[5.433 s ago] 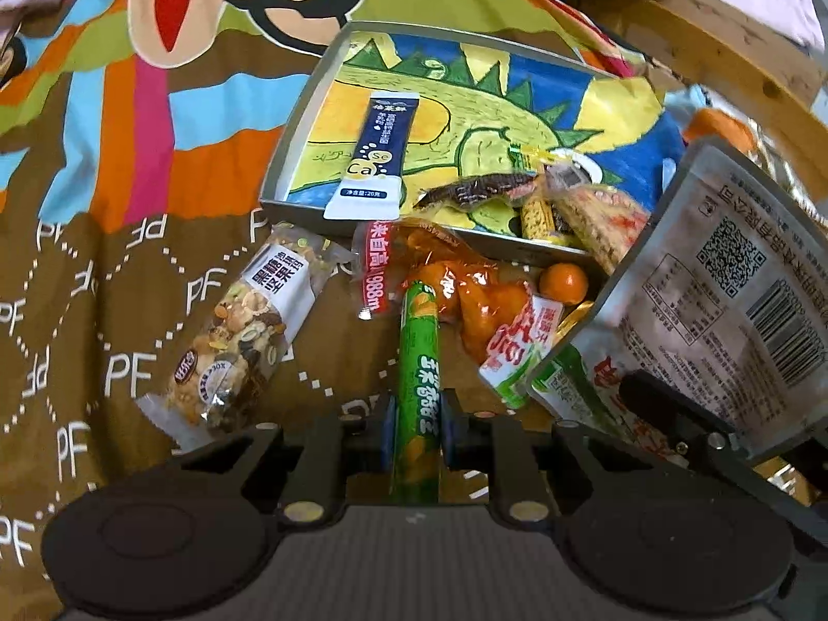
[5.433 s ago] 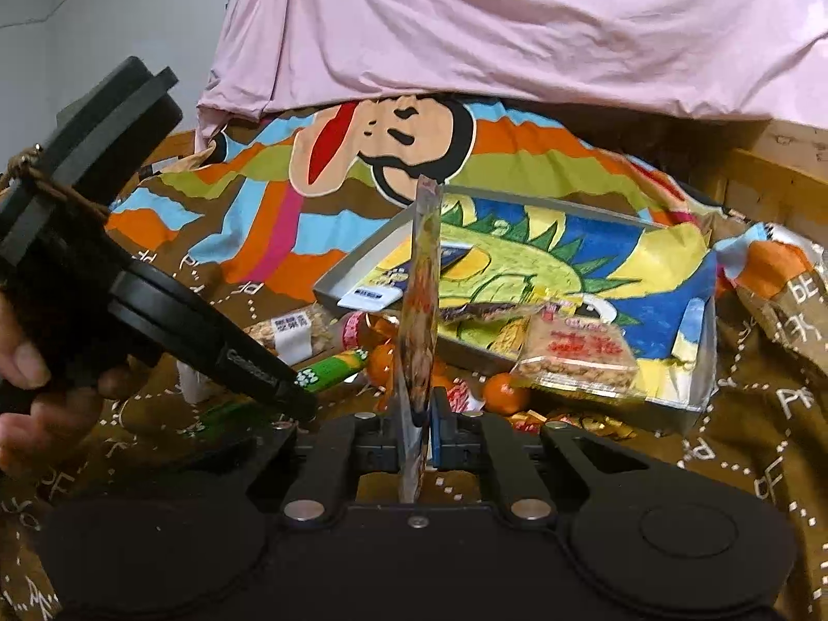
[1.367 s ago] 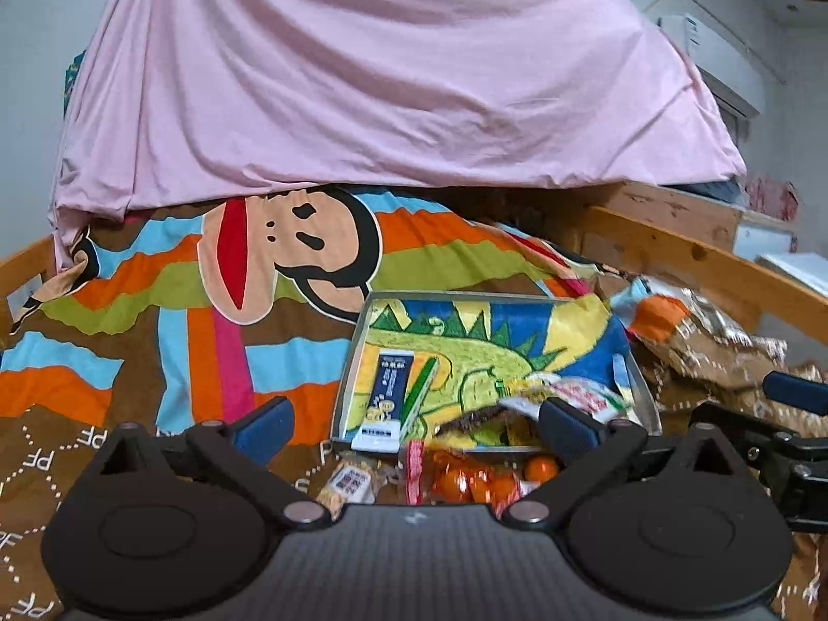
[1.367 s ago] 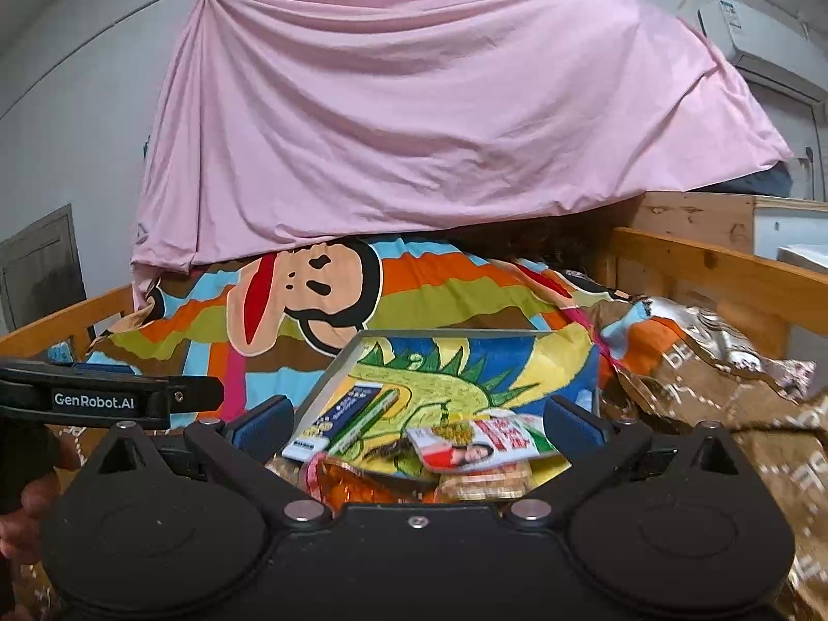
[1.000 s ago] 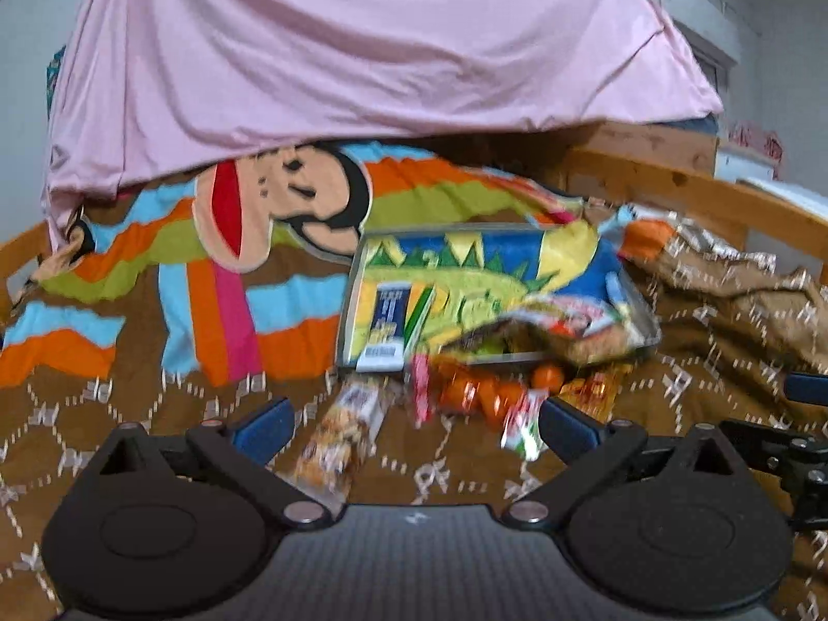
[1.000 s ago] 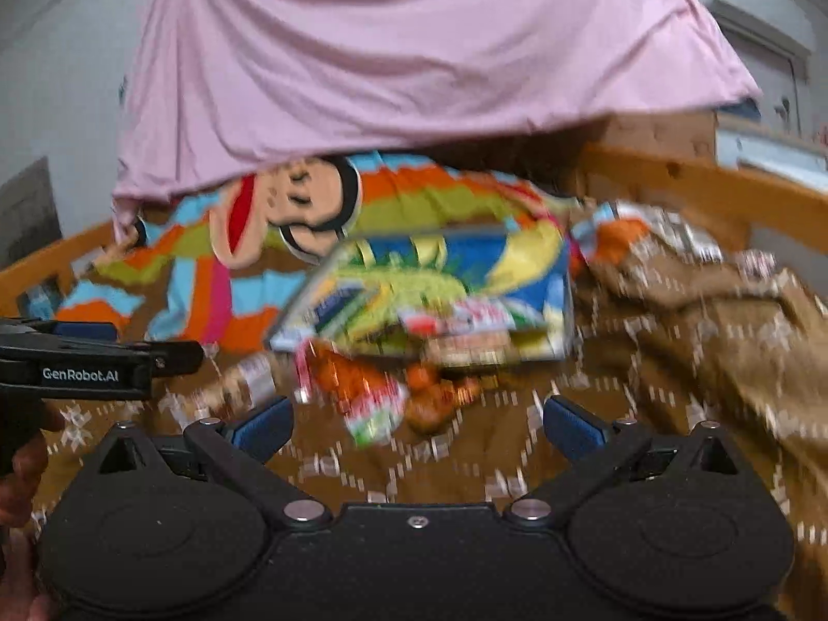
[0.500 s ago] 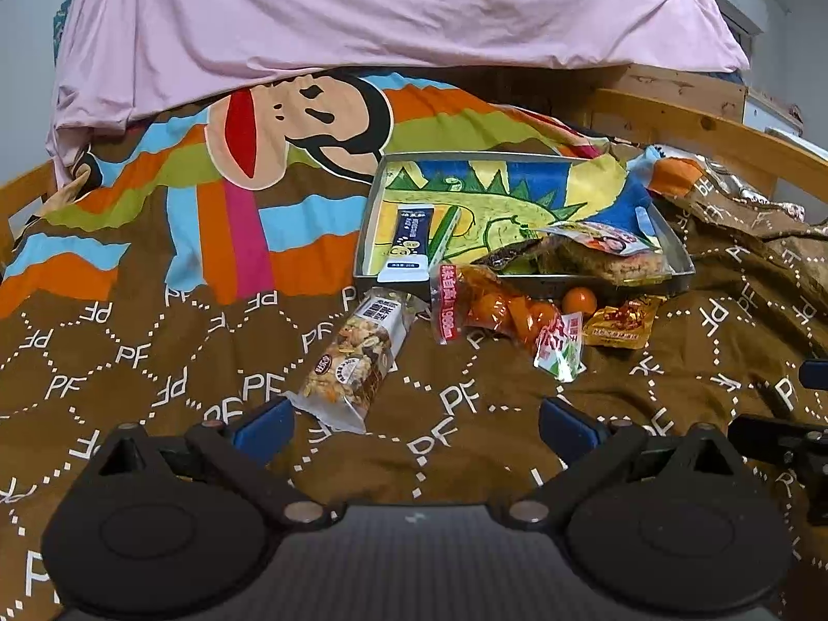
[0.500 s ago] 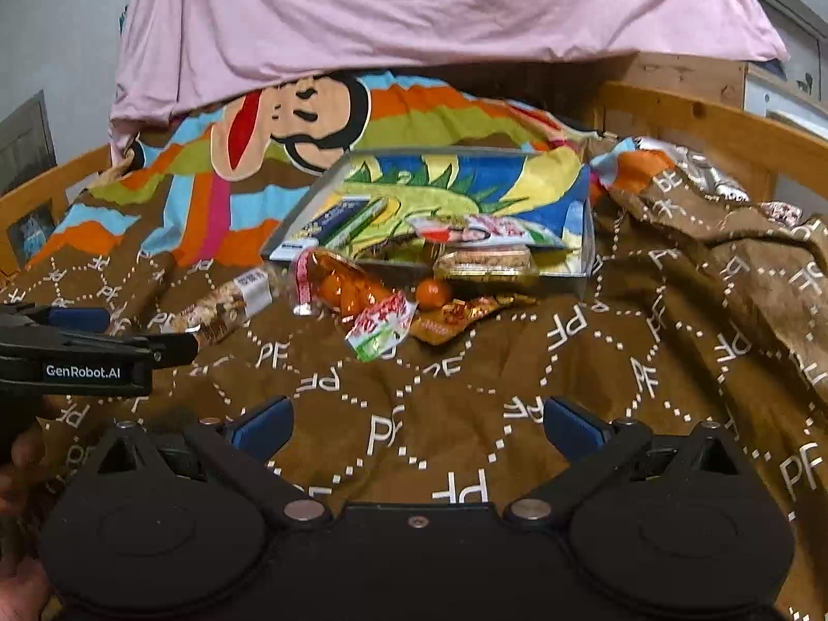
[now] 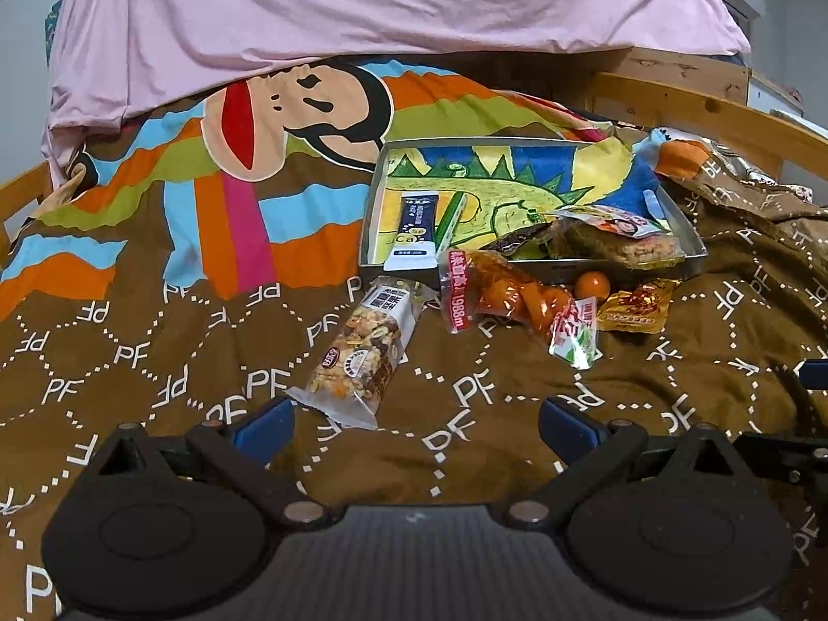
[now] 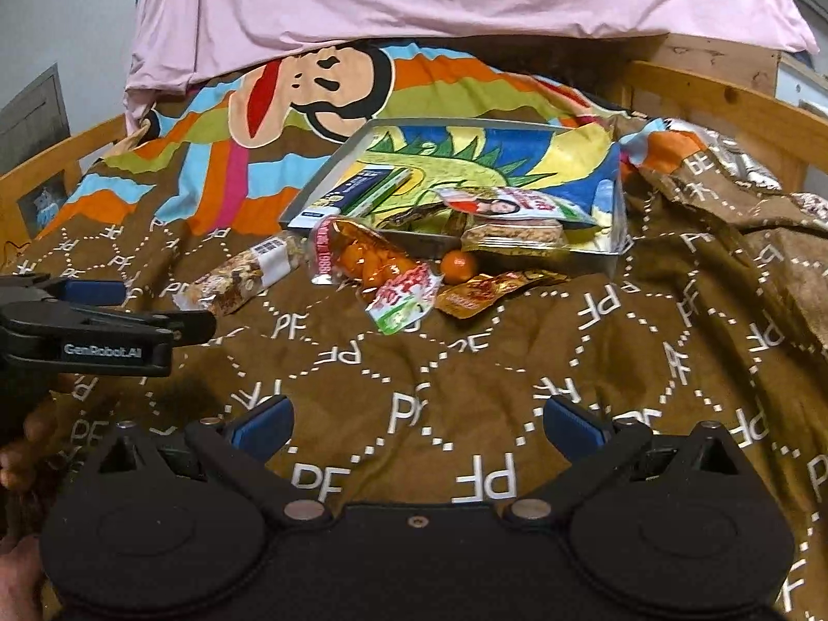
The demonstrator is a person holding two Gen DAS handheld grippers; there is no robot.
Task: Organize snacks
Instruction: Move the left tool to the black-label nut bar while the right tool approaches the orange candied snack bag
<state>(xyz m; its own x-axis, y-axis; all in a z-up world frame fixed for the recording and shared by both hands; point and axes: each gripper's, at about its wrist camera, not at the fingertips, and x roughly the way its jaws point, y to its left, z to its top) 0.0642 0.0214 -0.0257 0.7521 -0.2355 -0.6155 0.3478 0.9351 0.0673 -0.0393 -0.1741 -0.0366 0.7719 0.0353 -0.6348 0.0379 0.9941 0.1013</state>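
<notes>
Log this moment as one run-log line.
left gripper: open, empty | right gripper: open, empty | grey metal tray: partly filled | clear nut-mix packet, loose orange ball: on blanket, outside tray

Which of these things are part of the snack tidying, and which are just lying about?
Part of the job: tray, nut bar, orange candy bag, small orange, gold sachet, green-white packet.

Just lying about: monkey blanket, pink sheet, wooden bed rail.

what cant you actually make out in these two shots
- Dark wrapper in the tray: left wrist view, too dark to identify, and partly covered by other packs.
- Nut bar label: right wrist view, print too small.
- Left gripper: right wrist view, cut off by the left edge.
- Bedding under the pink sheet: hidden, both views.
</notes>
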